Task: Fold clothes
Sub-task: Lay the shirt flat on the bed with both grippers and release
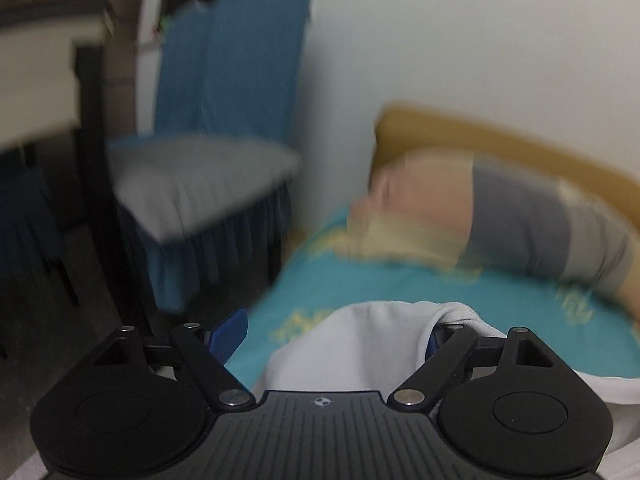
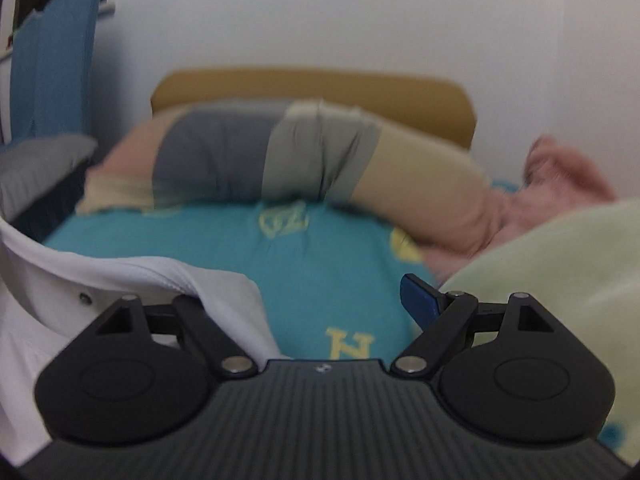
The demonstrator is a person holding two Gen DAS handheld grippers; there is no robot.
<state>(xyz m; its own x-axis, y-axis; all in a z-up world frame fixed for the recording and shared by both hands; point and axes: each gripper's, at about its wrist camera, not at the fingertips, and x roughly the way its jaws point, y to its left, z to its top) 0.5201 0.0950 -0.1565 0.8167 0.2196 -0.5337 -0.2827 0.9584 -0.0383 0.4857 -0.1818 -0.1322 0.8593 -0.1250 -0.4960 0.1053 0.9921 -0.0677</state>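
Garment: white shirt (image 1: 360, 344) lies on the teal bedsheet (image 1: 400, 292), near edge, handy for folding.
Left gripper (image 1: 336, 332): jaws spread wide, shirt cloth draped over the right finger; nothing pinched.
Right gripper (image 2: 304, 300): jaws wide apart, white collar (image 2: 160, 276) lying over the left finger, not clamped.
Background: striped pillow (image 2: 260, 152) against the headboard (image 2: 320, 84), clear of the folding area.
Judgement: both tongs seem placed to take opposite shirt edges.

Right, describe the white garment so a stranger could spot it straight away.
Start at the bed with the mustard headboard and its teal sheet with yellow letters. At the sheet's near edge, draped over one finger of each tool, lies the white garment. It is the only plain white cloth, unlike the pale green blanket and pink fabric beside it.
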